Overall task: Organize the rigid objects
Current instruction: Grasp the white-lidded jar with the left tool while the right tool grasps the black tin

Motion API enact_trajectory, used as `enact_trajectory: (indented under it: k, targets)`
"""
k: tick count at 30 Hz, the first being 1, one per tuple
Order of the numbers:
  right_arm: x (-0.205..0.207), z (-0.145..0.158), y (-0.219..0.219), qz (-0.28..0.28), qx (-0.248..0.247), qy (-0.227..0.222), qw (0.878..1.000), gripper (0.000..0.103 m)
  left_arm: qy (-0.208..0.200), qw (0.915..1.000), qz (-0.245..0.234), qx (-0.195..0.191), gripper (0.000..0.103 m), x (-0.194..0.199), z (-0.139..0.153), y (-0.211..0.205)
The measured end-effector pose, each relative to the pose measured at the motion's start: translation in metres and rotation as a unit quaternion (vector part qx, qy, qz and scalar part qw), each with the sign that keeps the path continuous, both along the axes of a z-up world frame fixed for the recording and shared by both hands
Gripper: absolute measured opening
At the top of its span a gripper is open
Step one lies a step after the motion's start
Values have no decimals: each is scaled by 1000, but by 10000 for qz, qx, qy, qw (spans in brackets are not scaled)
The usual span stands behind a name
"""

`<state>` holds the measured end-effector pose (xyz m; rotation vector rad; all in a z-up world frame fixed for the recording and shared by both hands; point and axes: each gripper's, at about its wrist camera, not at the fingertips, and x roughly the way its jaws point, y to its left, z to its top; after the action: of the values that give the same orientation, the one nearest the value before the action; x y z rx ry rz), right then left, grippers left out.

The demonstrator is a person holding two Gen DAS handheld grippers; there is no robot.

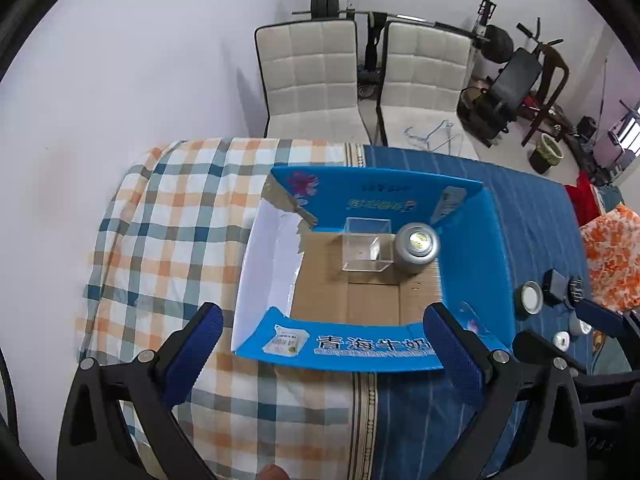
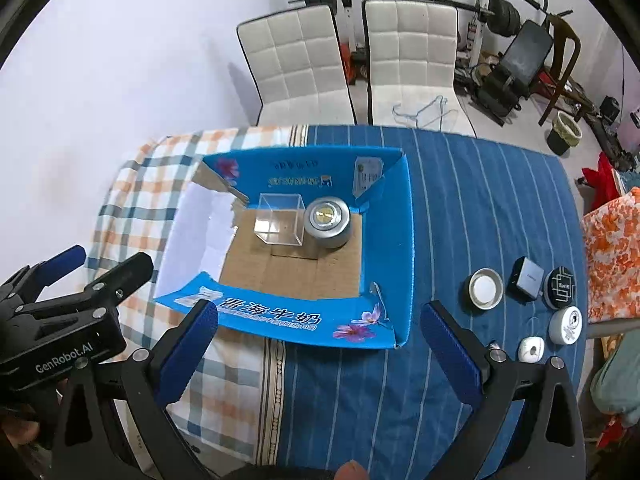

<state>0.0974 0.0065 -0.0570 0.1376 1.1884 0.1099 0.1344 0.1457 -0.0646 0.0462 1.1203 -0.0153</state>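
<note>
Two tools: both held above the table, pointing steeply down, nothing between the pads of either.
Left tool (image 1: pixel 322 338): blue-padded fingers spread wide; positioned over the near flap of the box.
Right tool (image 2: pixel 318 334): fingers at full spread, empty; positioned over the near right corner of the box.
Table (image 2: pixel 460 208): covered by a plaid cloth (image 1: pixel 168 216) on the left and a blue striped cloth (image 2: pixel 480 184) on the right.
Box (image 2: pixel 386 248): open blue carton with flaps folded outward, brown cardboard floor, straddling the seam of the two cloths.
Clear cube (image 2: pixel 280 220): transparent case standing on the box floor at the far side.
Silver can (image 2: pixel 328 222): upright inside the box, just beside the cube on its right, near the far right corner.
Loose items: on the striped cloth right of the box, well apart from it; round tin lid (image 2: pixel 485 288), small dark square box (image 2: pixel 526 278), black round case (image 2: pixel 560 286), white round jar (image 2: pixel 566 324), small white piece (image 2: pixel 531 349).
Chairs (image 2: pixel 296 68): two white padded seats behind the table.
Background: weight bench and barbell against the wall.
</note>
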Motion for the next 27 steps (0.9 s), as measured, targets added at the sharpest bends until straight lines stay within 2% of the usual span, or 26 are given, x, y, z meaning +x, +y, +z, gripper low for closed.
enact_trajectory:
  k: [6, 10, 13, 16, 20, 24, 27]
  targets:
    - [-16, 25, -22, -9, 47, -253, 9997, 103, -239, 9997, -15, -9, 103, -19, 28, -15]
    - [-26, 28, -63, -308, 157, -275, 9990, 103, -296, 9996, -1, -29, 103, -26, 38, -33]
    - [-31, 20, -112, -715, 162, -186, 9971, 103, -307, 9994, -109, -91, 103, -28, 40, -59]
    - [-36, 4, -172, -1238, 168, 30, 9922, 103, -121, 9993, -338, -101, 103, -23, 29, -97]
    - [-43, -28, -262, -1976, 7, 316, 9798, 103, 153, 9969, -719, -264, 103, -11, 7, -158]
    - [-44, -72, -345, -2499, -110, 736, 9654, 103, 540, 9923, -1074, -289, 103, 5, -31, -226]
    - [-36, -104, -391, -2744, -54, 1017, 9562, 103, 867, 9870, -1321, -291, 103, 17, -65, -273]
